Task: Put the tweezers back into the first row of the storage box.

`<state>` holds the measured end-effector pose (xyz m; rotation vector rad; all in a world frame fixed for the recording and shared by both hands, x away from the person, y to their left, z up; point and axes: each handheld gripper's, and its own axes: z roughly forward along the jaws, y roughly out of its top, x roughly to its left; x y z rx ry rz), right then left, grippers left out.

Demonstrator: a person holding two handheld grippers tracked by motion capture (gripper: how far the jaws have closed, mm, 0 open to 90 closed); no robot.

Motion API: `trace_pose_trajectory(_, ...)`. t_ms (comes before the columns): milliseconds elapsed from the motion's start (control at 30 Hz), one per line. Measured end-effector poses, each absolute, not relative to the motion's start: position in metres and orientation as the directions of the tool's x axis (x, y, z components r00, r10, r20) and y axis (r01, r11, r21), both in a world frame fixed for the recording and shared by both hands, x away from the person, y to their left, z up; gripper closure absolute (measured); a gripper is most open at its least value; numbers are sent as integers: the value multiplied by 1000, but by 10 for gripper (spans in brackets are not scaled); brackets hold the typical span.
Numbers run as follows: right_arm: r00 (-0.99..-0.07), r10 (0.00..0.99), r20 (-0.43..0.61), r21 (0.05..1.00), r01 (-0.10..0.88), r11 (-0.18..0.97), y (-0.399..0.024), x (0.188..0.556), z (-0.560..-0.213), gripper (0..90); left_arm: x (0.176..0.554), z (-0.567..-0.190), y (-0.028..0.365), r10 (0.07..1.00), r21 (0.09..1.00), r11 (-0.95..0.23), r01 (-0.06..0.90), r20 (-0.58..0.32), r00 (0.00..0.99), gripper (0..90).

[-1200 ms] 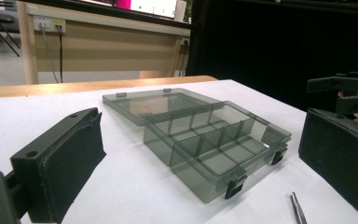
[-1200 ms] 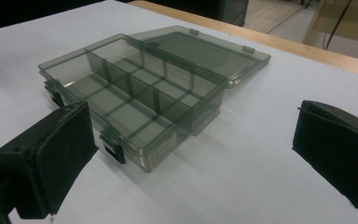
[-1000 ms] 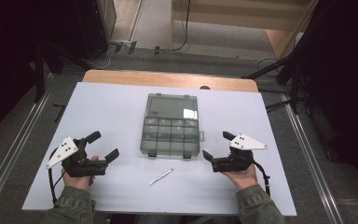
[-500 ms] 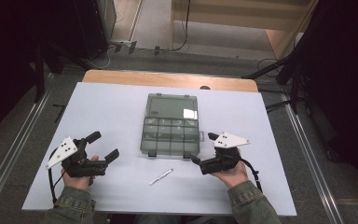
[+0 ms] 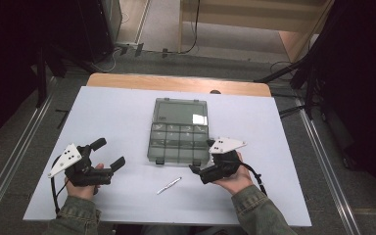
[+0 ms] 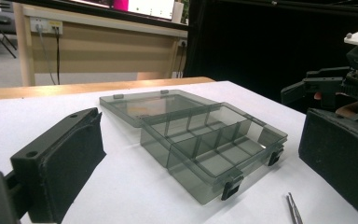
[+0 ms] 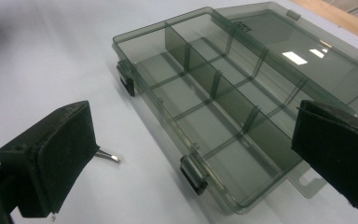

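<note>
A smoky clear compartment box (image 5: 178, 145) lies open mid-table, its lid (image 5: 181, 112) folded flat behind it, and its compartments look empty. Thin metal tweezers (image 5: 169, 185) lie on the white table in front of it. My right gripper (image 5: 202, 156) is at the box's front right corner, open, with nothing between its jaws. From the right gripper view (image 7: 191, 140) I see the box (image 7: 223, 93) ahead and the tweezers' tip (image 7: 108, 156) beside the left jaw. My left gripper (image 5: 108, 153) rests open and empty left of the box (image 6: 205, 144), and the tweezers (image 6: 293, 210) show low at right.
The white table top (image 5: 284, 147) has bare room on both sides of the box. A wooden strip (image 5: 176, 84) runs along its far edge. Metal rails (image 5: 19, 156) flank the table, with dark stands and cables on the floor beyond.
My right gripper has moved left from the table's right side to the box's front right corner, turning toward the tweezers. The left gripper has stayed put.
</note>
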<state>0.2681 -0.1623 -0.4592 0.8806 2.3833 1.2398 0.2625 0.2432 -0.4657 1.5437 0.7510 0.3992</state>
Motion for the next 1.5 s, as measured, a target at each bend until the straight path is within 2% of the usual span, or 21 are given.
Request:
trace_pose_trajectory(633, -883, 470, 5, 703, 337, 626, -117, 270, -460, 8, 263, -466, 244, 666, 973, 28, 228, -188, 722, 0)
trace_pose_trajectory(933, -929, 371, 1, 621, 291, 728, -94, 275, -465, 68, 264, -467, 244, 654, 970, 43, 240, -209, 727, 0)
trace_pose_trajectory(1067, -949, 315, -2, 587, 254, 768, -86, 278, -468, 127, 264, -467, 244, 657, 971, 40, 237, -205, 725, 0)
trace_pose_trajectory(1267, -973, 220, -61, 449, 171, 877, -68, 283, -472, 153, 264, -467, 244, 657, 971, 34, 237, -200, 727, 0)
trace_pose_trajectory(1367, -978, 202, -59, 423, 159, 892, -64, 285, -473, 176, 264, -467, 244, 657, 971, 32, 237, -199, 727, 0)
trace_pose_trajectory(1467, -985, 166, -53, 387, 133, 912, -59, 288, -473, 262, 264, -467, 244, 656, 971, 36, 238, -202, 727, 0)
trace_pose_trajectory(1500, -985, 166, -53, 387, 133, 912, -59, 288, -473, 262, 264, -467, 244, 656, 971, 36, 238, -202, 727, 0)
